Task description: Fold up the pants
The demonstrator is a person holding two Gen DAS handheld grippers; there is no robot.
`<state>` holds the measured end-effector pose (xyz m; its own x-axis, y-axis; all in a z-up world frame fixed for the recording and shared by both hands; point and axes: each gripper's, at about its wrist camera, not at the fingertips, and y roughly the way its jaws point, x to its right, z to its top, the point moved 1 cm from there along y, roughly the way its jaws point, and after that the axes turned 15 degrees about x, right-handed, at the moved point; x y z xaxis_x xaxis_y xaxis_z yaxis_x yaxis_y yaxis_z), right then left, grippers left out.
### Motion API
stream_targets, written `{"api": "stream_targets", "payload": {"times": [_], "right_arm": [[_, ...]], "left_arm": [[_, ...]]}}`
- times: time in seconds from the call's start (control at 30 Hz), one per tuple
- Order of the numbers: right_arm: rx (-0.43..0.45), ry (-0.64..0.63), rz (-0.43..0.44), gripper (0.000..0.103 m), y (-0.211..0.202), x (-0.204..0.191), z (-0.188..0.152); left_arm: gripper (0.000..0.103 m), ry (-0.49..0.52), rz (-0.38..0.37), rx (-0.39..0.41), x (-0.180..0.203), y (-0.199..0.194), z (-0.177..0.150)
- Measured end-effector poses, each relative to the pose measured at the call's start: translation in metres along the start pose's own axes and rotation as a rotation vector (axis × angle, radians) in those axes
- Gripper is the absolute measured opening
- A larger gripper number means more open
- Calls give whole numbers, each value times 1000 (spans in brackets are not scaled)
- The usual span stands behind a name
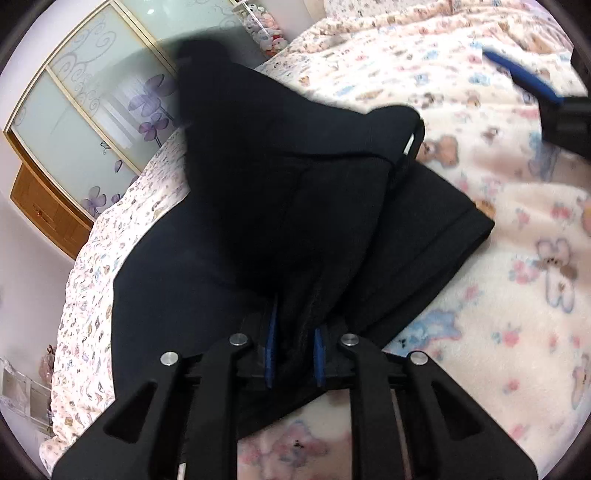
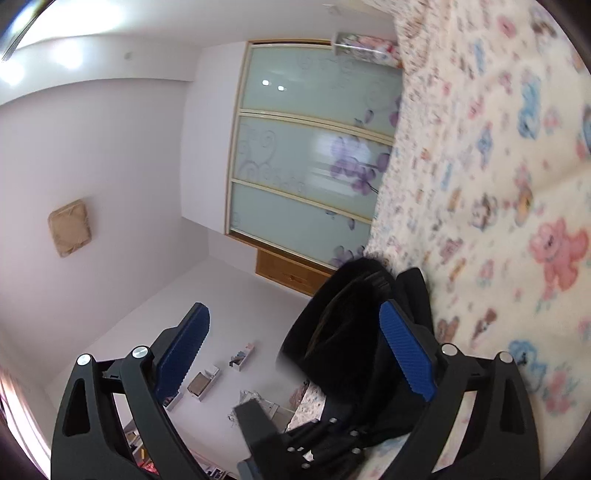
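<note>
Black pants (image 1: 280, 192) lie partly folded on a bed covered by a cream blanket (image 1: 517, 295) printed with bears. One layer is lifted and doubled over the rest. My left gripper (image 1: 295, 321) is shut on a bunched fold of the pants, with black cloth pinched between its blue pads. In the left wrist view, one blue finger (image 1: 524, 75) of my right gripper shows at the upper right, above the blanket and clear of the pants. In the right wrist view, my right gripper (image 2: 295, 347) is open with nothing between its pads. The raised pants (image 2: 347, 325) hang just beyond it.
A wardrobe with frosted glass doors and purple flowers (image 1: 92, 122) stands past the bed's edge, above wooden drawers (image 1: 44, 214). A clear jar of plush toys (image 1: 266, 29) stands by the bed. Small boxes and clutter (image 2: 207, 380) lie on the floor.
</note>
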<state>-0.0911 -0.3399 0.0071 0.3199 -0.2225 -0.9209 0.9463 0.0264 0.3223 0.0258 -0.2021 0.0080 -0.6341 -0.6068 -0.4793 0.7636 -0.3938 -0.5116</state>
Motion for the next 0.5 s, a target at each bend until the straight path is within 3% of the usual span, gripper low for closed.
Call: {"api": "stream_targets", "payload": {"times": [0.13,0.23,0.37,0.4,0.5], "right_arm": [[-29,14,-23,95,5,5,-5],[-63,-5,-33,95,8,5,-8],[-276,10,-49,93,35,3,-30],[-332,-14,-87,91,42,1,-39],[-383,-110,-210,91,54,1,-54]], "left_arm": [[17,30,25,18,2,-1,-6],[17,-2,15,34,-6,-2,-11],[17,-13,14,39,-10,1,-12],[17,-10,17,40,-3,12,-2],[17,-4,28,47,10,7,1]]}}
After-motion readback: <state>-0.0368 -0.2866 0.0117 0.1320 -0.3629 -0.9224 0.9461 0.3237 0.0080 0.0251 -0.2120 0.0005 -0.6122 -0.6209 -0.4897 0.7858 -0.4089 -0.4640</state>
